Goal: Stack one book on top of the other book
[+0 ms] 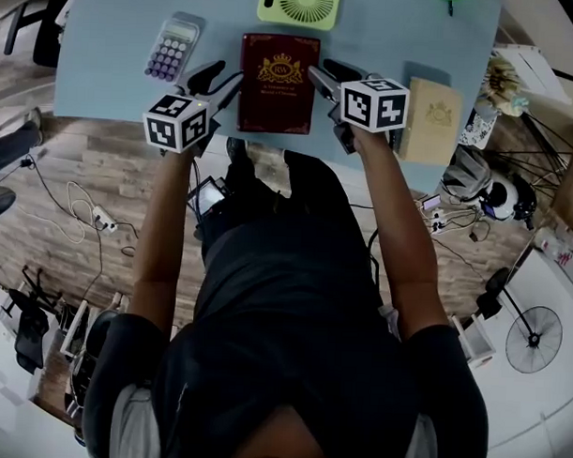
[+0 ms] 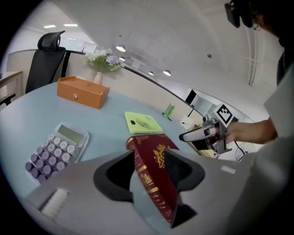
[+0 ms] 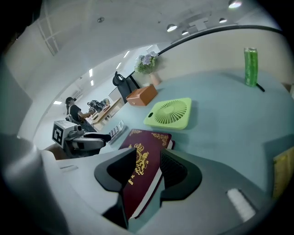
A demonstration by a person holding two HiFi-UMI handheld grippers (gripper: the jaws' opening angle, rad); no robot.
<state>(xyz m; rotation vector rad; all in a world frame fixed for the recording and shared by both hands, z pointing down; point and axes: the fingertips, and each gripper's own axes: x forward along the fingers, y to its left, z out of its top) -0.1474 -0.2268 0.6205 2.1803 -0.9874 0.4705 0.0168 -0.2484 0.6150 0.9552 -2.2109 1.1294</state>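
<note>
The pale blue table carried the maroon book, lying cover up. The tan book lay to its right, apart, unstacked. My left gripper stood with jaws apart astride the maroon book's spine. My right gripper, jaws likewise spread, straddled the opposite edge. The green fan lay beyond the maroon book, the calculator to its left.

Both arms stretched forward; left claw angled down, jaws apart; right claw likewise.
</note>
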